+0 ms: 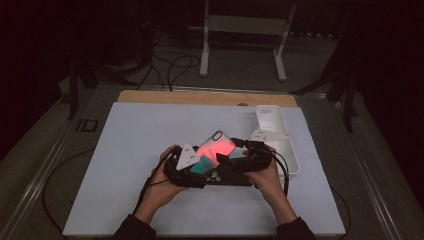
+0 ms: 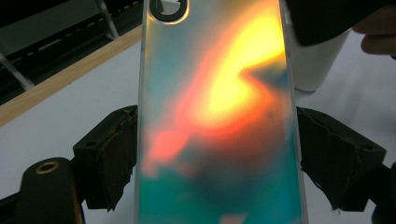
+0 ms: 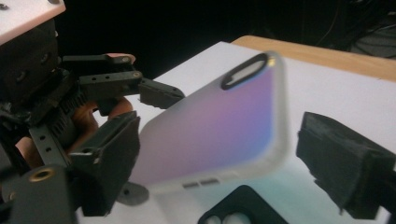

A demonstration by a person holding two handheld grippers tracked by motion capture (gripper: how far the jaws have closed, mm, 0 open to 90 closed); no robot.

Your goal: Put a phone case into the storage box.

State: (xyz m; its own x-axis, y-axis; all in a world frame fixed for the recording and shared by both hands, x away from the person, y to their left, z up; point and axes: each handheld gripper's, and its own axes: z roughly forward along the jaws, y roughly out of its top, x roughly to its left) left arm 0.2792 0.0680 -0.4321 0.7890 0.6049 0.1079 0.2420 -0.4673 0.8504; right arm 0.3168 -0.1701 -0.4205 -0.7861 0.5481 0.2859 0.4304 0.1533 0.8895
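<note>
Iridescent pink-and-teal plastic phone case (image 1: pixel 216 148) clamped across its width by left gripper (image 2: pixel 217 154), held above the white table mat (image 1: pixel 125 150).
Long axis running away from left gripper toward the white tray (image 1: pixel 280 137); right gripper (image 3: pixel 217 158) at the case's port end, jaws apart, one pad touching (no grip).

Bare white mat (image 1: pixel 130 150) left and ahead, white tray (image 1: pixel 280 135) blocks right, floor probably cluttered beyond

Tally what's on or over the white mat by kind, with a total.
Iridescent phone cases: 1, the iridescent case, held above the mat
White phone cases: 1, the white case, lying at the mat's right edge
Handheld grippers: 2, left gripper and right gripper
Total: 4
</note>
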